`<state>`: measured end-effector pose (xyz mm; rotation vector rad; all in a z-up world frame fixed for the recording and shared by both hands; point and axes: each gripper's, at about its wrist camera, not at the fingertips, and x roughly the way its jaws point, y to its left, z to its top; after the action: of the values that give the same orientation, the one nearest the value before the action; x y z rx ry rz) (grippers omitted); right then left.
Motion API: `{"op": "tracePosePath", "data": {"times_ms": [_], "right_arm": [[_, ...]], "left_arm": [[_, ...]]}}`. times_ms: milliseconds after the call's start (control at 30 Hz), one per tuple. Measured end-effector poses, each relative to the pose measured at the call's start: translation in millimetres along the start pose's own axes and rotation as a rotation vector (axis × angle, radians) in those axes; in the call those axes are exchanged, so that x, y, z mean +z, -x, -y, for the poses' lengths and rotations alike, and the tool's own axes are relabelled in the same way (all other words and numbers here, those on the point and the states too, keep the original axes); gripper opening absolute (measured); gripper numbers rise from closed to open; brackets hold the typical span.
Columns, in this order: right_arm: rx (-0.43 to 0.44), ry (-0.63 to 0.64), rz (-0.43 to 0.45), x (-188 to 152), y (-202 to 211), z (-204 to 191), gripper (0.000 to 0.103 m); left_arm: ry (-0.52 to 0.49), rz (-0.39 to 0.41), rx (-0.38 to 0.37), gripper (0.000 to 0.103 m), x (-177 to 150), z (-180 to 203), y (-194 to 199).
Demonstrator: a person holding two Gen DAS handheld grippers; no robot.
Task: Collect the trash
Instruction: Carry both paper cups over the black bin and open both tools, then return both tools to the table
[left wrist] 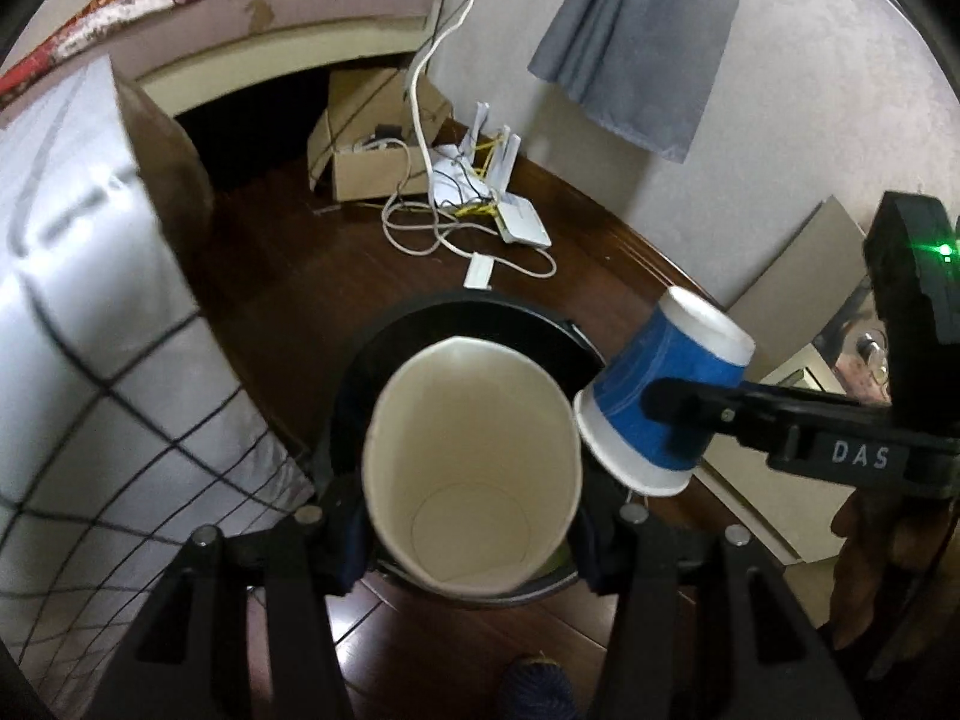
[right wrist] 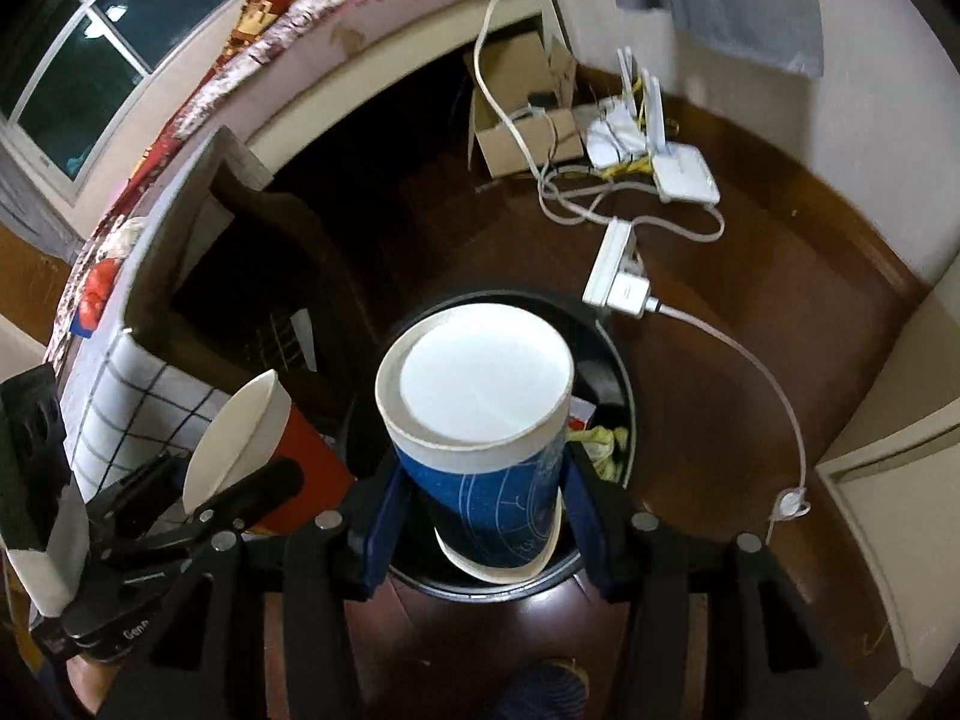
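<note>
Left wrist view: left gripper (left wrist: 474,516) clamps a red paper cup (left wrist: 474,468) — mouth facing the camera — above the black bin (left wrist: 540,315). Right gripper (right wrist: 480,516) pinches a blue paper cup (right wrist: 486,474), base up.

Background, floor by wall.
Open cardboard box (left wrist: 372,138) under the bed (left wrist: 252,6); white router (left wrist: 523,222) and tangled cables (left wrist: 432,228) just beside it; power strip (right wrist: 615,270) nearer; grey cloth (left wrist: 642,42) hanging on wall.

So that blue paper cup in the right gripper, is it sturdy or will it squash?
The blue paper cup looks thin-walled, so probably squashable. The other cup is already pinched oval in the left gripper. Empty, both are likely light and should drop easily into the bin.
</note>
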<state>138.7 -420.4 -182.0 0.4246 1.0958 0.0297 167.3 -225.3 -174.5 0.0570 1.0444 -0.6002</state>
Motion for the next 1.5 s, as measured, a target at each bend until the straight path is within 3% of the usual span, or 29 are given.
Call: {"op": "tracePosePath", "data": {"times_ms": [67, 167, 233, 267, 333, 367, 800, 1133, 1500], "right_arm": [[0.012, -0.011, -0.019, 3.4, -9.7, 1.6, 0.053], [0.039, -0.060, -0.047, 12.0, -25.0, 7.4, 0.060], [-0.017, -0.099, -0.043, 17.6, -27.5, 17.4, 0.078], [-0.030, -0.128, -0.032, 20.4, -25.3, 24.0, 0.084], [-0.039, -0.193, -0.009, 24.0, -16.2, 38.2, 0.099], [-0.057, -0.213, 0.005, 25.5, -9.6, 43.4, 0.099], [-0.180, -0.135, 0.040, 15.6, 28.8, 19.6, 0.102], [-0.259, 0.044, 0.094, 5.7, 67.4, -23.2, 0.102], [-0.226, 0.162, 0.140, 0.3, 84.2, -79.6, 0.102]], "left_arm": [[-0.001, -0.013, -0.004, 0.055, -2.1, -3.6, -8.4], [0.017, -0.029, -0.024, 0.070, -4.3, -8.1, -19.2], [0.048, -0.058, -0.017, 0.098, -2.4, -10.8, -30.0], [0.065, -0.064, -0.019, 0.101, -4.3, -12.7, -31.9], [0.057, -0.079, 0.012, 0.101, -7.7, -12.7, -33.4], [0.045, -0.079, 0.032, 0.102, -9.5, -12.0, -32.1], [-0.010, 0.036, 0.124, 0.102, -9.8, -1.0, 24.6], [0.004, 0.120, 0.189, 0.102, -8.4, -10.9, 79.3], [0.043, 0.204, 0.267, 0.102, -13.1, -35.6, 128.4]]}}
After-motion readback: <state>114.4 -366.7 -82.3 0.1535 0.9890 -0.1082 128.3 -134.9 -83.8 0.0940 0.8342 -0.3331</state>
